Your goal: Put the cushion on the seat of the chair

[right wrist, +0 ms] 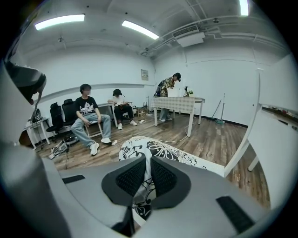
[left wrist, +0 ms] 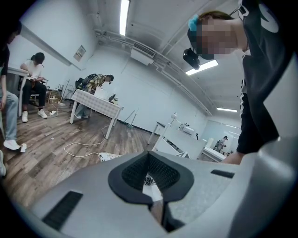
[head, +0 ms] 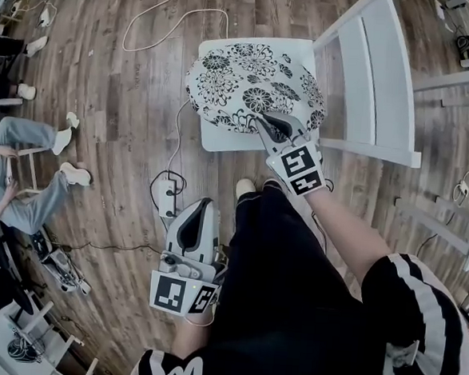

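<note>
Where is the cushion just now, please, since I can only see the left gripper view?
Observer: The cushion lies on the white chair's seat.
Operator: Is anything holding it?
Observer: Yes, the right gripper has its jaws shut on the cushion's near edge.
Operator: And where is my left gripper?
Observer: It hangs low beside the person's leg, apart from the seat.

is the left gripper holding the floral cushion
No, the left gripper hangs empty over the wooden floor, while the right gripper pinches the floral cushion on the chair seat.
</note>
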Demonstrator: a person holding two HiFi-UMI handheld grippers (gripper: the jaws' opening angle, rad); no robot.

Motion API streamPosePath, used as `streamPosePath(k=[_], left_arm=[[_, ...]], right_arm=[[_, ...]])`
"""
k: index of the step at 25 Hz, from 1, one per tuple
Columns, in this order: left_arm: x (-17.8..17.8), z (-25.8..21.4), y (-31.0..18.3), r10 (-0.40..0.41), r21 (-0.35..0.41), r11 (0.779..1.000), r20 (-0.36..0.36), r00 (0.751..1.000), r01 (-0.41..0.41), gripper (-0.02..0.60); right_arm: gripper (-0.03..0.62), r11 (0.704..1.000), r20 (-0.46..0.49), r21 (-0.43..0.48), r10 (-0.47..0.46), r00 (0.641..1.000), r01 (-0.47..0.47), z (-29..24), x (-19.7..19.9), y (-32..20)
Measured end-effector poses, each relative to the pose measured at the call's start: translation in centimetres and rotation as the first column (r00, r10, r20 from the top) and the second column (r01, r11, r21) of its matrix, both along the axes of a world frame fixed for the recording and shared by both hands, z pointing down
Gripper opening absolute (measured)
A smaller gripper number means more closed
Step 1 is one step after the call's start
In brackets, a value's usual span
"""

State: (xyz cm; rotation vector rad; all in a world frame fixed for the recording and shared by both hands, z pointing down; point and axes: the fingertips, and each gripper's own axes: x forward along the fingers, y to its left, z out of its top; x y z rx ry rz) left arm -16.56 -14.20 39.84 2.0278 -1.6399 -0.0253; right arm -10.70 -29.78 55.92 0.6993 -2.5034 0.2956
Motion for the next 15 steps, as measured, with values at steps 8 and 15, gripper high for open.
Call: streamPosePath(k=[8, 15], left_arm=[[0.9, 2.6, 0.7, 0.017, -0.023, 1.000, -0.018, 1.000, -0.017, 0.003], [1.8, 4.0, 0.1, 0.053, -0.016, 0.998, -0.018, 0.998, -0.053, 0.003]], right_arm=[[0.040, 0.999, -0.033, -0.045, -0.007, 0.999, 0.005, 3.7, 1.2, 2.2], [0.040, 0.998, -0.057, -0.069, -0.010, 0.998, 0.006, 6.6, 1.7, 2.9]])
